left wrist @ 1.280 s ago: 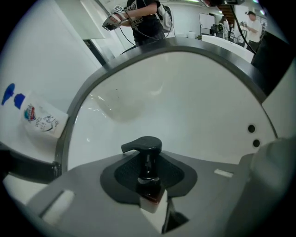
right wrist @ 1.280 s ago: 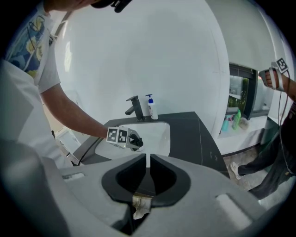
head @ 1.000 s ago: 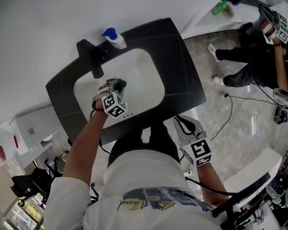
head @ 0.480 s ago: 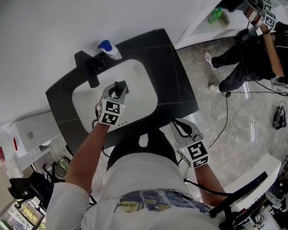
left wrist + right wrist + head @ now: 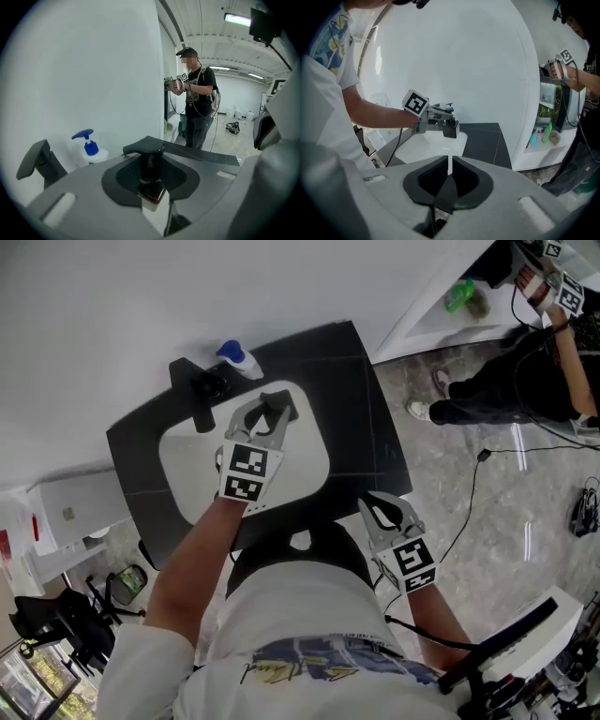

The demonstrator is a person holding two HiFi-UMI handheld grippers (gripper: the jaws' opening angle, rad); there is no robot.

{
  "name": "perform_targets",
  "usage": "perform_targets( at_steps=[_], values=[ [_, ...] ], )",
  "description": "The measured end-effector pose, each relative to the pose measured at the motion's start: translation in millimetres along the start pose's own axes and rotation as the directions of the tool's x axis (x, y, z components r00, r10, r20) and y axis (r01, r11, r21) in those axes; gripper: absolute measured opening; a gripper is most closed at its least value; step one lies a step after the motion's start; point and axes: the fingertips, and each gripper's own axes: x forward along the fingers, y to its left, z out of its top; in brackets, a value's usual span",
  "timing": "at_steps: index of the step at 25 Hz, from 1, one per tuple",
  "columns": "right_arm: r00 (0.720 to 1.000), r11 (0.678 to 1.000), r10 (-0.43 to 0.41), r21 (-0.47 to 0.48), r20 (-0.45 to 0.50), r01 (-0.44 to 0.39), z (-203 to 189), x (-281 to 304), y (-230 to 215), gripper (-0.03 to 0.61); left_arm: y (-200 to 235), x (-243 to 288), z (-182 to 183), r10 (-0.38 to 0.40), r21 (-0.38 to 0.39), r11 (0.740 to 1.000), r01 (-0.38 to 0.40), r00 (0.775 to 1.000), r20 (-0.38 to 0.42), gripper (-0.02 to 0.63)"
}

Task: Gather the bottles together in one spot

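Dark counter [image 5: 370, 404] with a white sink [image 5: 187, 465]. Left tongs [image 5: 267, 420] clamp a dark bottle [image 5: 149, 161] above the sink; the blue pump bottle [image 5: 239, 360] stands behind it. Right tongs [image 5: 382, 512] are closed and empty. Risk: the bottle, gripped near its cap, may slip into the sink.

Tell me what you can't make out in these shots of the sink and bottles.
Left gripper view: lower body and label of the dark bottle, buried in the left claw gripping it.
Same view: base of the pump bottle, behind that claw's body.
Head view: middle of the sink, under the left claw; green bottle on the shelf, too small.
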Motion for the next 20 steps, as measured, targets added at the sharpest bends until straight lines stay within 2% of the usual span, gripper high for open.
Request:
perform_targets(
  at_steps=[7,11,20],
  values=[
    [1.0,1.0,0.013,-0.008,-0.002,-0.013,2,0,-7,0.029,16,20,28,0.052,-0.036,0.998,-0.05,0.998,0.042,0.092],
    [1.0,1.0,0.017,0.001,-0.007,-0.017,-1,-1,-28,0.029,25,45,42,0.082,-0.046,0.996,-0.08,0.996,0.046,0.092],
    [0.999,0.999,0.032,0.012,-0.022,-0.032,-6,1,-52,0.029,48,86,55,0.144,-0.098,0.986,-0.138,0.988,0.058,0.092]
  ],
)
